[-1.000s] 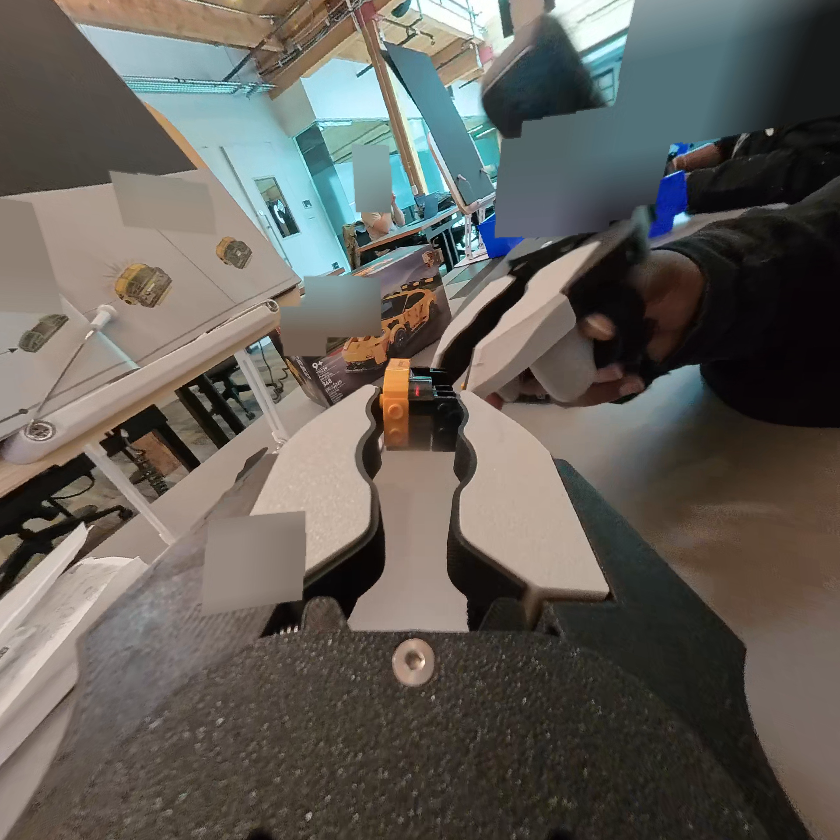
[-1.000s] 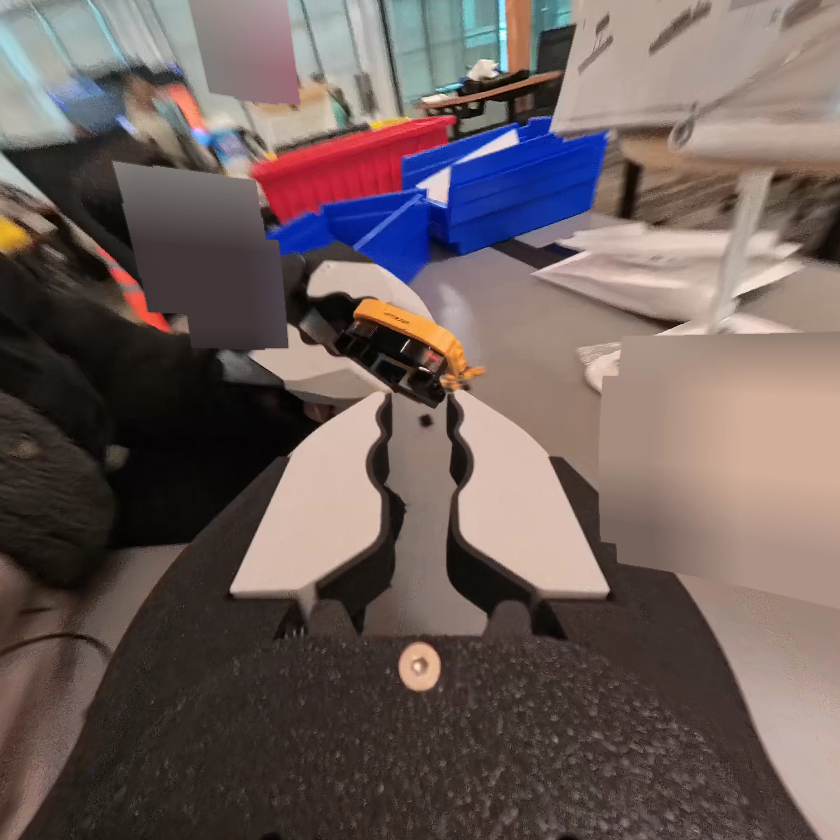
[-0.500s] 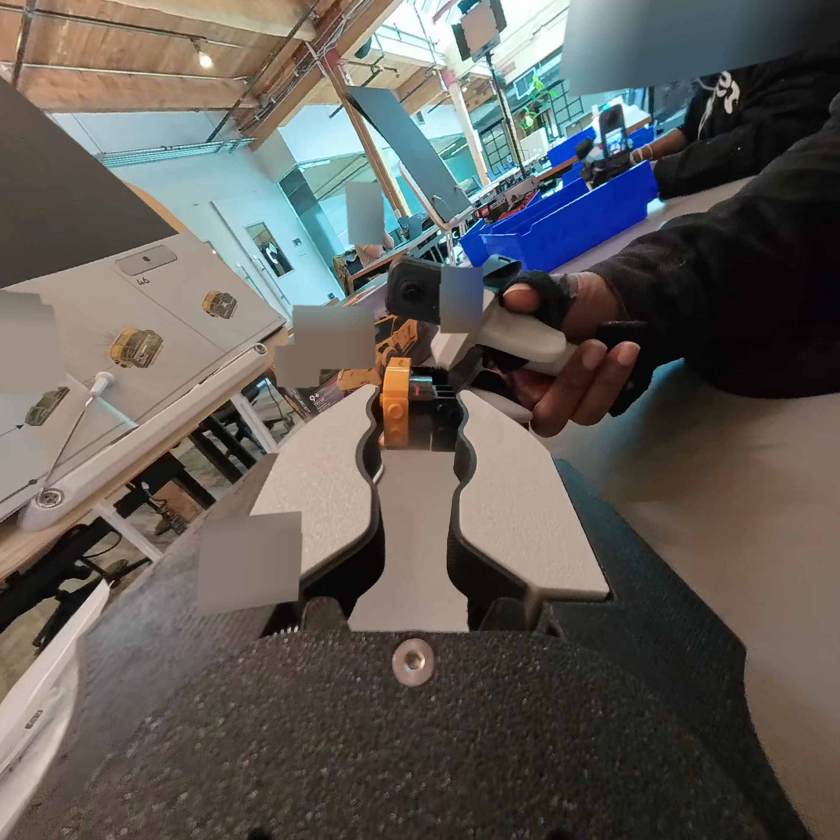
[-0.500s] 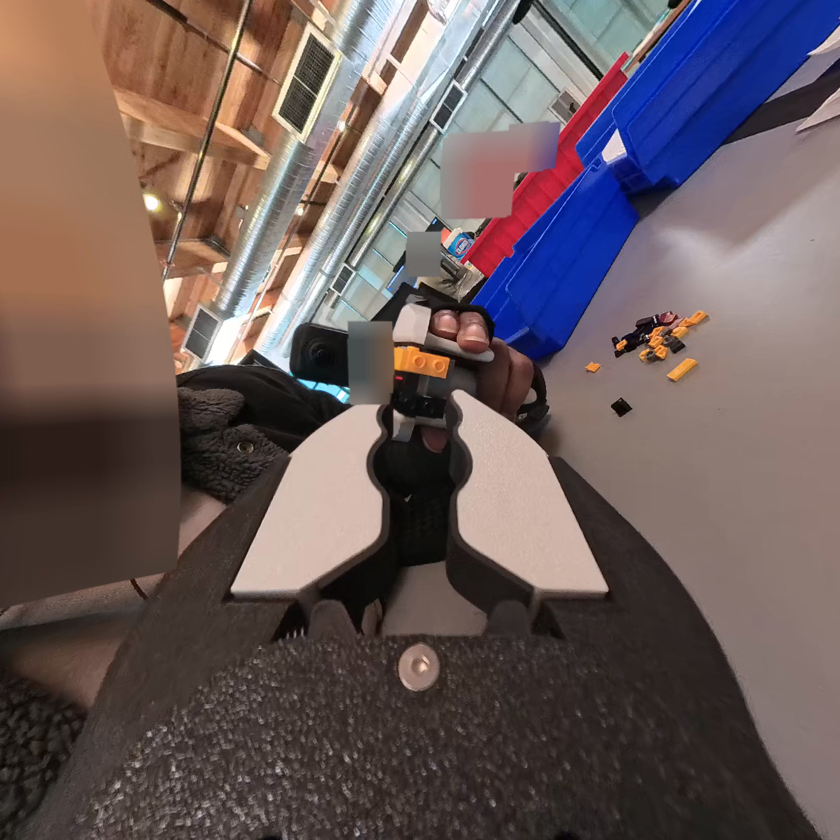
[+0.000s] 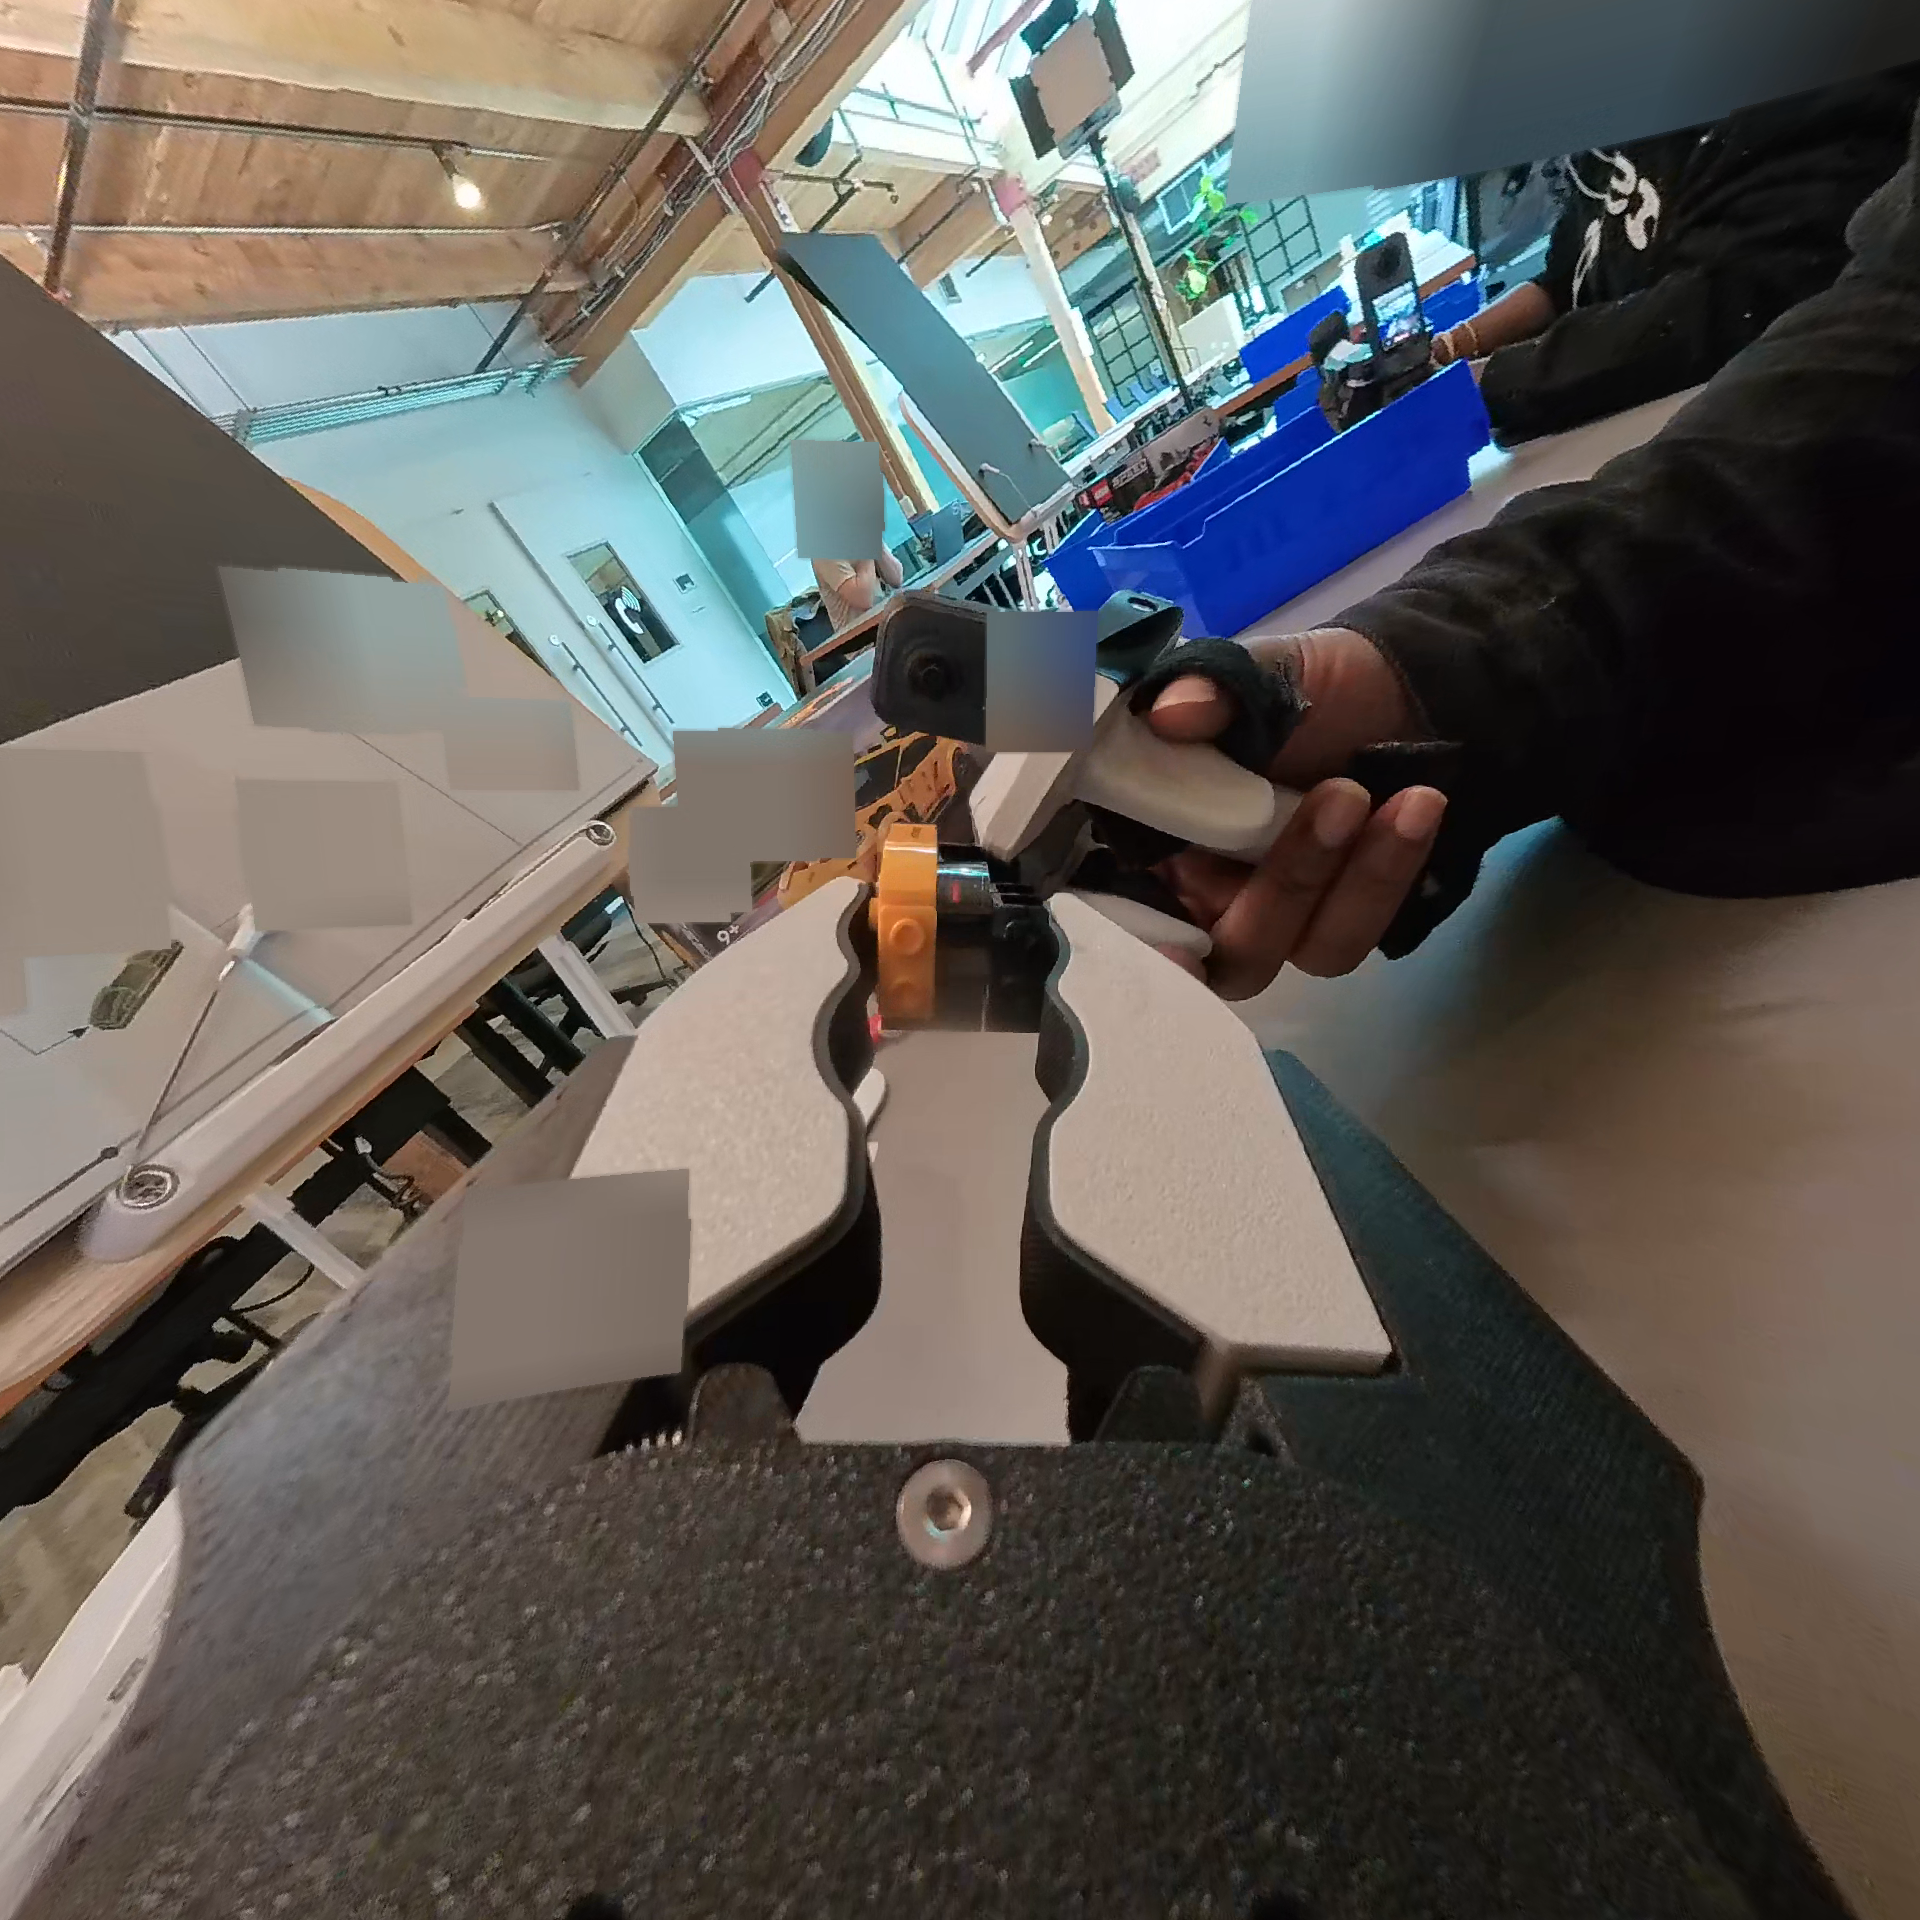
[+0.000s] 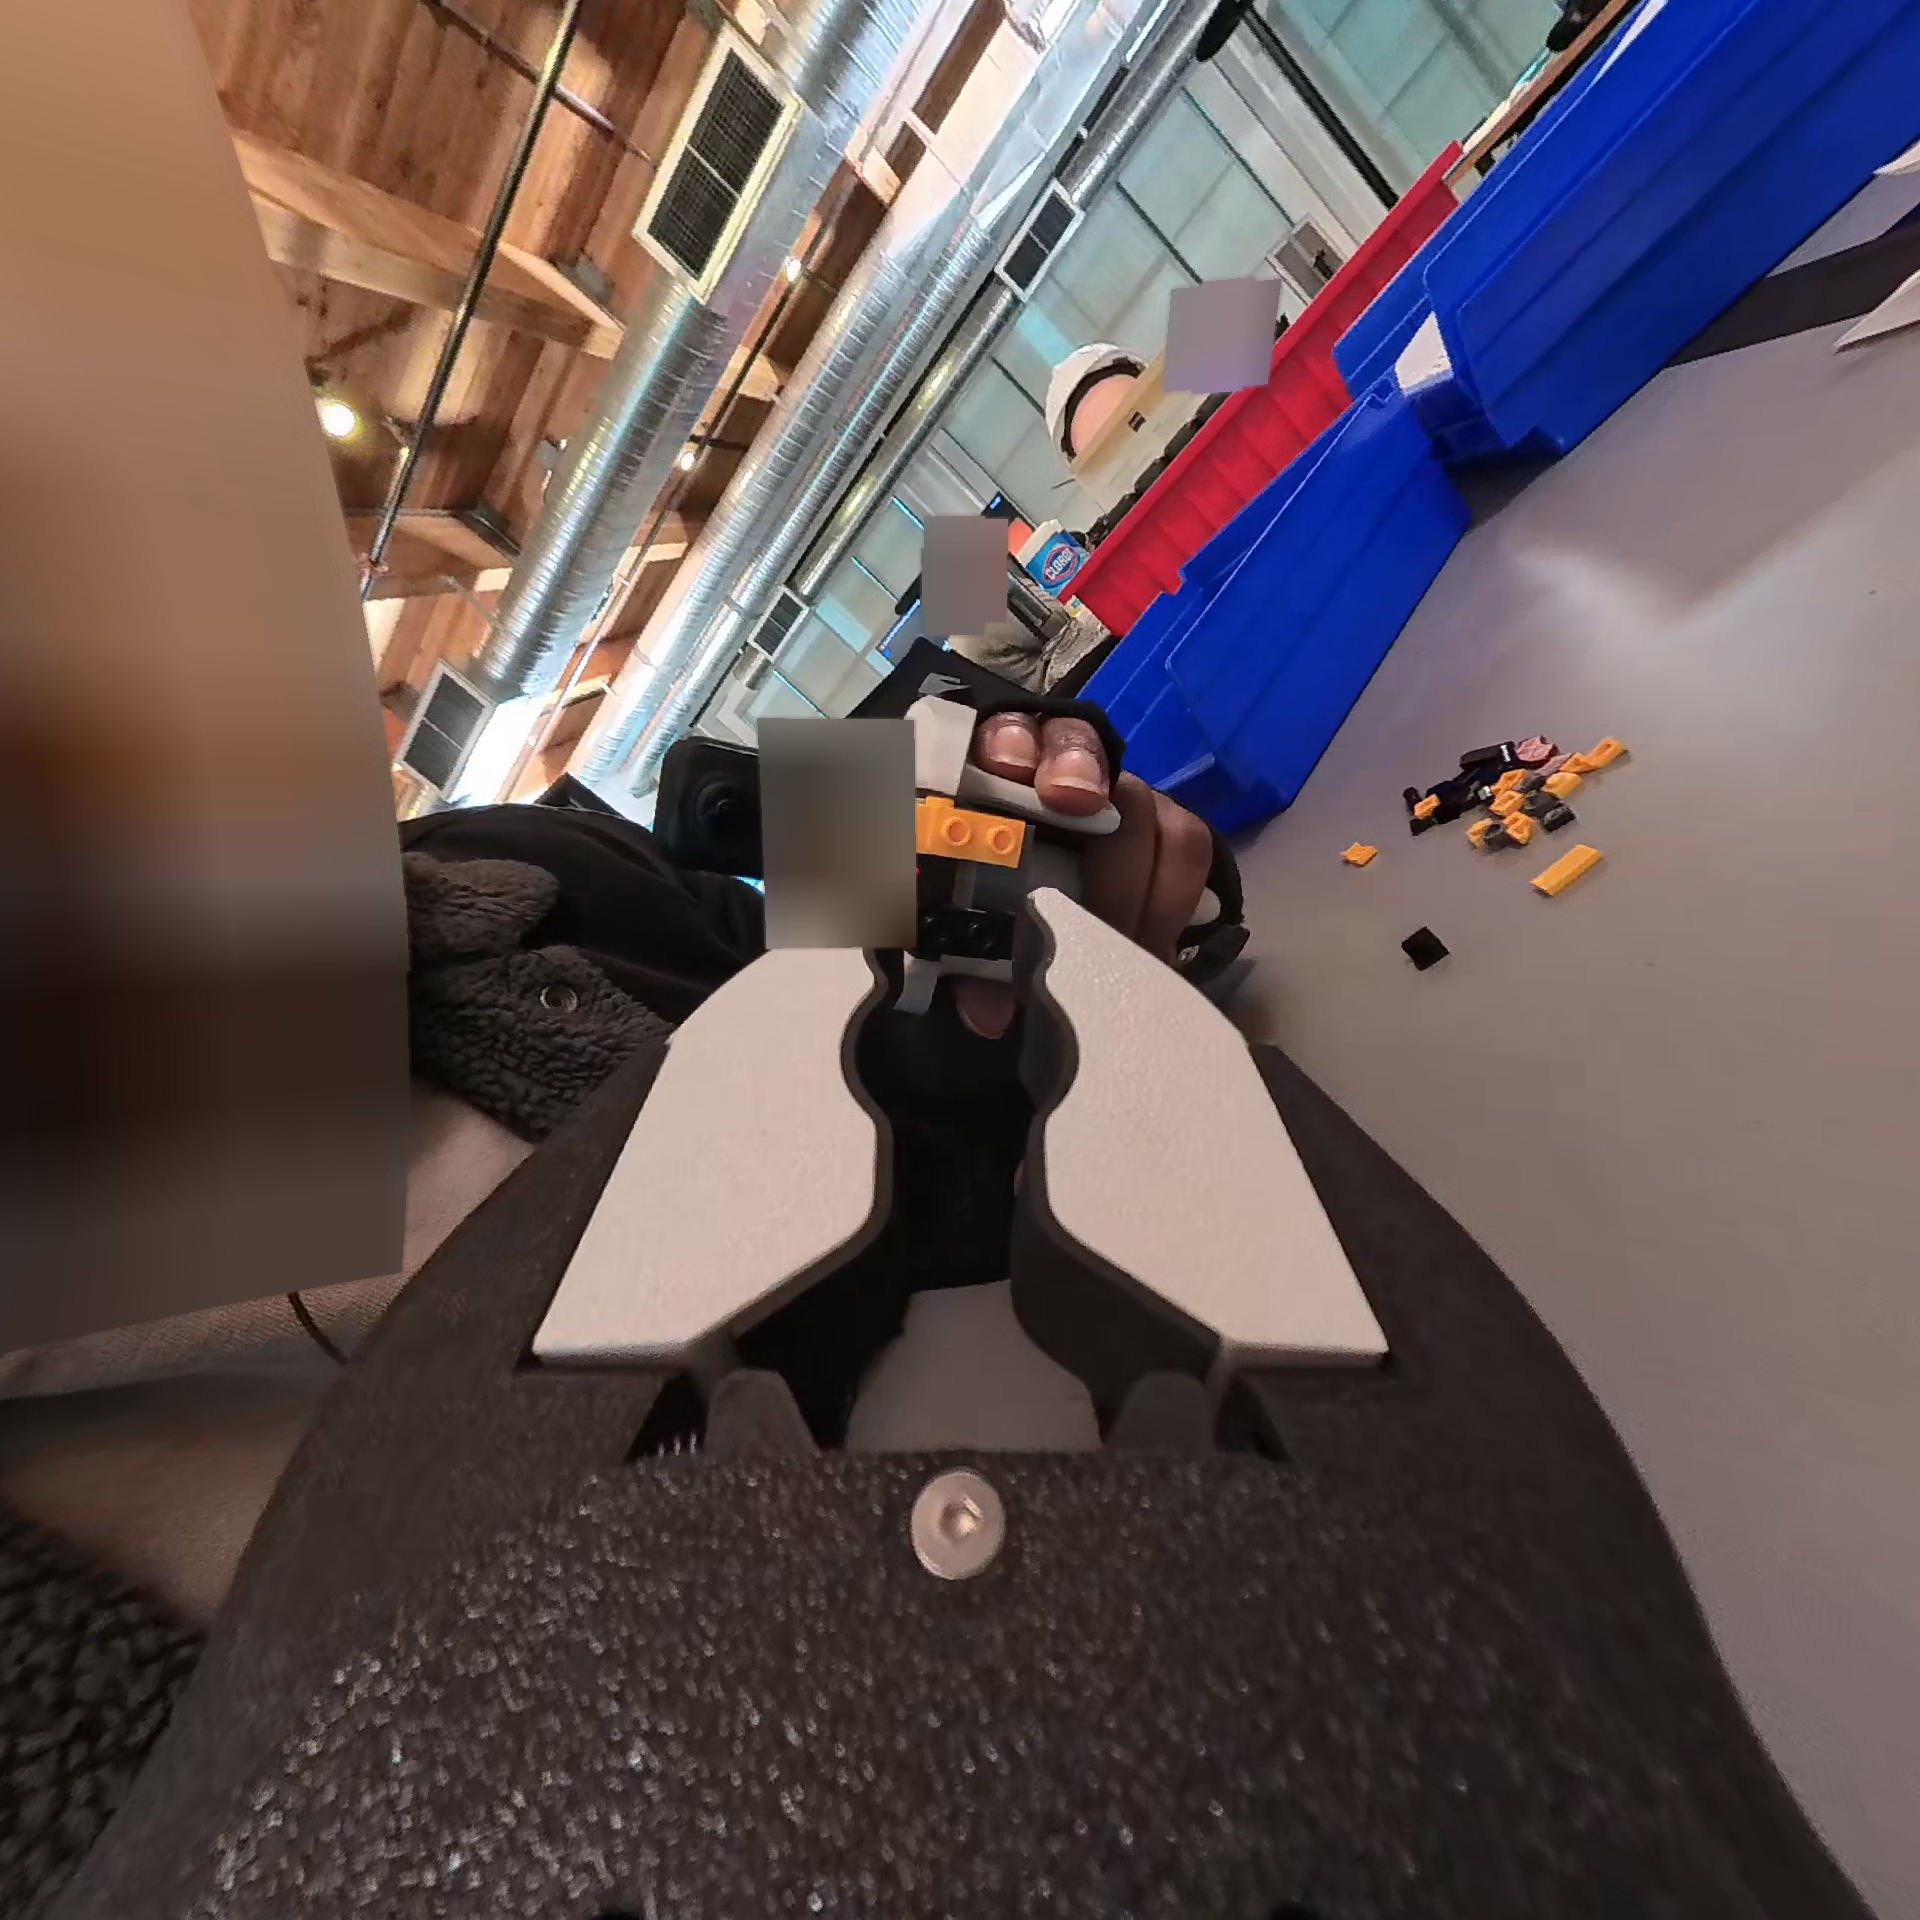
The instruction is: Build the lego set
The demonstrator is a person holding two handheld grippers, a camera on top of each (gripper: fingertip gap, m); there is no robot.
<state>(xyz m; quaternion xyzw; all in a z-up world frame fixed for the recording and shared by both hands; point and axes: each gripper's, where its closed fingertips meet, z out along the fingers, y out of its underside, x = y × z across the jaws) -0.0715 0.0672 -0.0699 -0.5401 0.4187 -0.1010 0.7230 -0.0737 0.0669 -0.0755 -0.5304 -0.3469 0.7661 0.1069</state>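
Note:
My left gripper [image 5: 951, 914] is shut on a small orange and black lego assembly [image 5: 904, 945], held above the grey table [image 5: 1610, 1195]. The assembly also shows in the right wrist view [image 6: 971, 836], with its orange plate on top and a black part lower down. My right gripper [image 6: 956, 935] faces the left one, jaws apart, with the black part at its tips. In the left wrist view the right gripper's white fingers [image 5: 1023, 805] lie on either side of the assembly's far end. Whether they touch it is unclear.
Loose orange and black pieces [image 6: 1507, 800] lie on the table, with an orange plate [image 6: 1567, 869] and a black tile [image 6: 1423, 948] nearby. Blue bins [image 6: 1351, 582] and a red bin [image 6: 1247, 436] stand behind. An instruction booklet on a stand [image 5: 312, 987] is at left. My two grippers' fingertips are within a few centimetres of each other.
My right gripper swung up from pointing along the table to face the left gripper, then came closer to the assembly. The left gripper kept hold and tilted up slightly.

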